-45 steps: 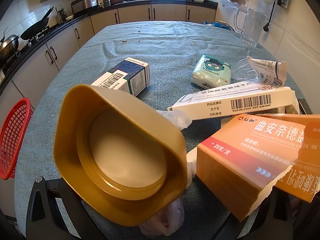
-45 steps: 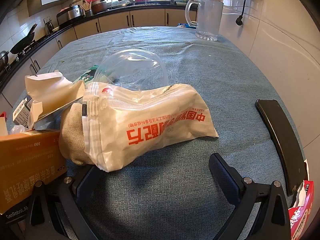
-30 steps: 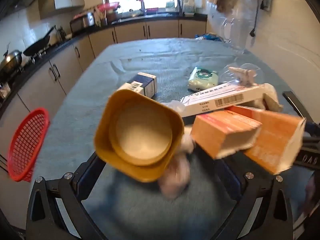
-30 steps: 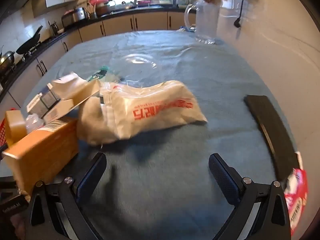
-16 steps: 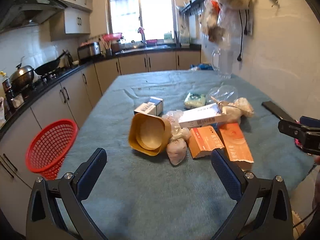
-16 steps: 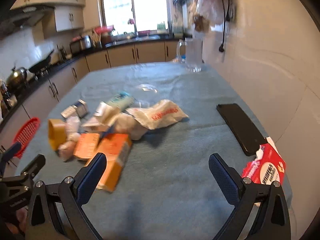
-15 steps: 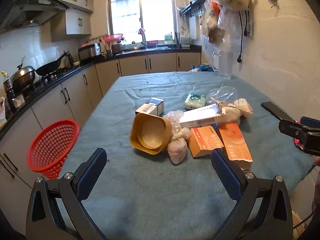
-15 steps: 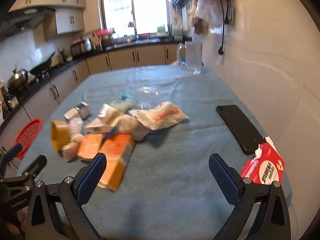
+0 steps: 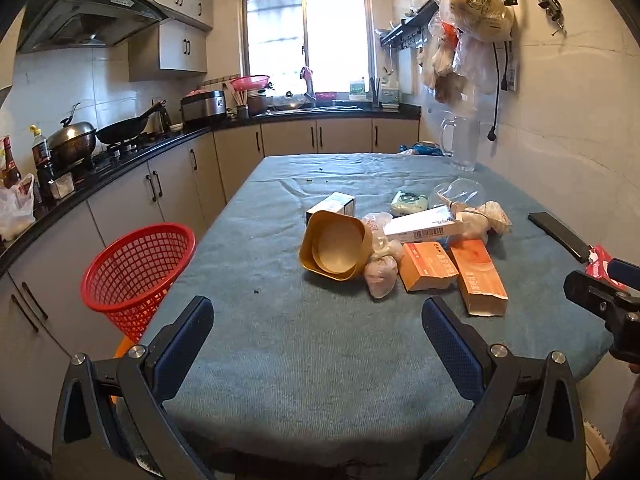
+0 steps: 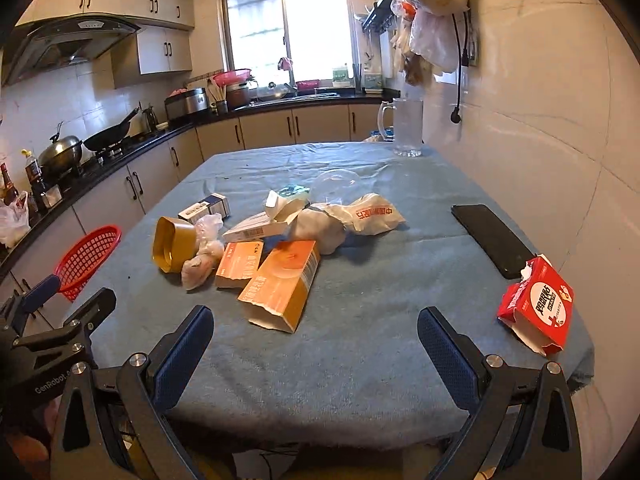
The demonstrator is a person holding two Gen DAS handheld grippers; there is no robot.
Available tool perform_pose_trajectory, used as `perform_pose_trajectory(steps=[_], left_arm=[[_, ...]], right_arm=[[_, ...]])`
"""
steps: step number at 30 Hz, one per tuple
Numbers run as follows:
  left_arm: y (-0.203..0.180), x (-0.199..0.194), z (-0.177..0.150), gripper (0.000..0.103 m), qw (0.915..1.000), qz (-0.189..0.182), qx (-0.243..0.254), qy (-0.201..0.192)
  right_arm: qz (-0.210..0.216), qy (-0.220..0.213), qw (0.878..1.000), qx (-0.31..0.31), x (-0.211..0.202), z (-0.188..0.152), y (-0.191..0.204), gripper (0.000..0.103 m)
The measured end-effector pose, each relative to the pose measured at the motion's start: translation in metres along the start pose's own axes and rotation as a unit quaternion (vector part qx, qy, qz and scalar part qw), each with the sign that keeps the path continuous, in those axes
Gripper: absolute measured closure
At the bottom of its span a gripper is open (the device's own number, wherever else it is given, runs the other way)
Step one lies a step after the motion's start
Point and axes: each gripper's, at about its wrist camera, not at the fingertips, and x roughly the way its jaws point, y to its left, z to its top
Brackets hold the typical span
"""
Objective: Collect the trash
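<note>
A pile of trash lies mid-table: a yellow cup (image 9: 335,245) on its side, knotted plastic bags (image 9: 382,274), two orange boxes (image 9: 478,276) (image 10: 282,289), a long white box (image 9: 420,226), a white bag with red print (image 10: 372,216). A red basket (image 9: 138,272) stands left of the table. My left gripper (image 9: 318,332) is open and empty, at the table's near edge. My right gripper (image 10: 316,344) is open and empty, also at the near edge. The right gripper shows in the left wrist view (image 9: 604,304); the left one shows in the right wrist view (image 10: 52,320).
A black phone (image 10: 490,238) and a torn red box (image 10: 536,310) lie at the table's right side. A glass jug (image 10: 406,128) stands at the far right corner. Kitchen counters (image 9: 120,148) run along the left and back; the wall is on the right.
Both grippers have pulled back from close over the trash pile to the table's near edge. The pile lies as before. Both stayed open and empty.
</note>
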Motion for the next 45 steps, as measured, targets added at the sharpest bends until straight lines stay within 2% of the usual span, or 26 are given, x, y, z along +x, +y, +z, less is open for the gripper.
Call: perform_pose_trajectory(steps=[23,45], left_arm=[[0.013,-0.022,-0.02,0.0,0.9998,0.019,-0.01,-0.006],[0.025,-0.013,-0.034,0.0,0.9995,0.024,-0.016,0.013]], right_arm=[[0.015,-0.013,1.0,-0.024,-0.024,-0.011,0.023,0.0],[0.014,0.007,0.999,-0.049,-0.008,-0.022,0.04,0.0]])
